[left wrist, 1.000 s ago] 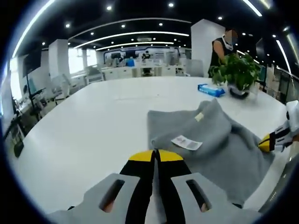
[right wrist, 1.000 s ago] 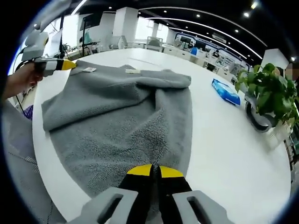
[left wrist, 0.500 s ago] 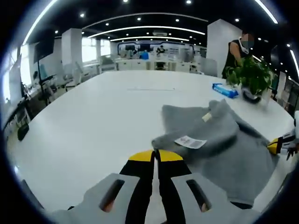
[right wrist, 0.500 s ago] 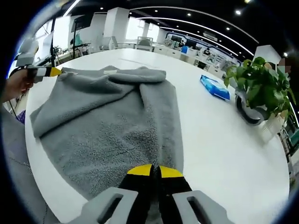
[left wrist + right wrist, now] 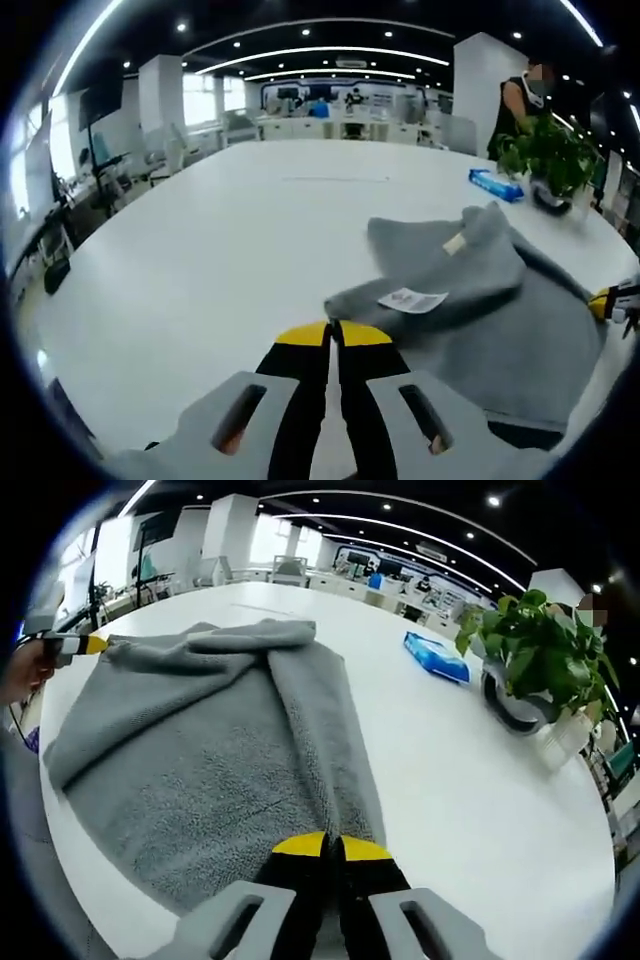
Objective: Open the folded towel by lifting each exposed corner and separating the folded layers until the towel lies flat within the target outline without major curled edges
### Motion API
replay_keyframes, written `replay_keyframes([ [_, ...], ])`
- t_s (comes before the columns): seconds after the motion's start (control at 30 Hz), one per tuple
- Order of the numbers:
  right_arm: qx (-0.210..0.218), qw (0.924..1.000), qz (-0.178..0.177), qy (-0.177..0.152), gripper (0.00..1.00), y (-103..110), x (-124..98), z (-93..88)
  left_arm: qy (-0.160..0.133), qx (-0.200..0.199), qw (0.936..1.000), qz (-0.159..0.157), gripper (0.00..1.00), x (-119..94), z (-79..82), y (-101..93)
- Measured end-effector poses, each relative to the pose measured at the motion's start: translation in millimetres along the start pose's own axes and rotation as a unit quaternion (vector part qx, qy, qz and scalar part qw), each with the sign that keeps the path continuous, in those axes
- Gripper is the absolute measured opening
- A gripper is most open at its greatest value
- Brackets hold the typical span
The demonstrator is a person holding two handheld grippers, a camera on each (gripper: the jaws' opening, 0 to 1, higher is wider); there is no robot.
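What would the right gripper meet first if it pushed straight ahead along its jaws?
The grey towel: the right gripper is already shut on its near edge, and the cloth runs on ahead over the white table. Its bunched ridge looks first, though depth is unclear.

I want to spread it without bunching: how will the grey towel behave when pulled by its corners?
Probably floppy: the grey towel lies in soft ridges and folds between the left gripper and right gripper, so it should sag and drape. Its fuzzy pile may drag on the white table, not slide freely.

Right claw [image 5: 331,846] pinching towel [image 5: 200,770]
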State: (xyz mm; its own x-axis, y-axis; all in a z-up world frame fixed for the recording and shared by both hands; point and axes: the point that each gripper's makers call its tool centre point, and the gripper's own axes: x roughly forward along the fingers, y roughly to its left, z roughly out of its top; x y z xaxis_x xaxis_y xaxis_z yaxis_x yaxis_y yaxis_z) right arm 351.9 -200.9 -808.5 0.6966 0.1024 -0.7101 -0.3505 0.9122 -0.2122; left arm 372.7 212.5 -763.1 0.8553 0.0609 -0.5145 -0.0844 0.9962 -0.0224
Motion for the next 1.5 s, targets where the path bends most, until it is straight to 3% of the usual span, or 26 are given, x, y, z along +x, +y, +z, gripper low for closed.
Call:
replay_keyframes([
  [0.2,0.006,0.9999,-0.014,0.005,0.00,-7,-1,-3.2,0.012,-0.031,0.9993,0.018,0.02,-1,-7.6,11.7],
  [0.8,0.019,0.9969,-0.068,0.036,0.00,-35,-7,-17.9,0.032,-0.050,0.9952,0.077,0.02,-8,-19.1,40.4],
  [1.03,0.012,0.9956,-0.081,0.047,0.00,-41,-10,-22.3,0.035,-0.073,0.9924,0.093,0.02,-10,-23.8,49.4],
  [1.5,0.046,0.9920,-0.095,0.069,0.00,-56,-19,-37.3,0.027,-0.079,0.9875,0.133,0.02,-19,-23.5,65.7],
])
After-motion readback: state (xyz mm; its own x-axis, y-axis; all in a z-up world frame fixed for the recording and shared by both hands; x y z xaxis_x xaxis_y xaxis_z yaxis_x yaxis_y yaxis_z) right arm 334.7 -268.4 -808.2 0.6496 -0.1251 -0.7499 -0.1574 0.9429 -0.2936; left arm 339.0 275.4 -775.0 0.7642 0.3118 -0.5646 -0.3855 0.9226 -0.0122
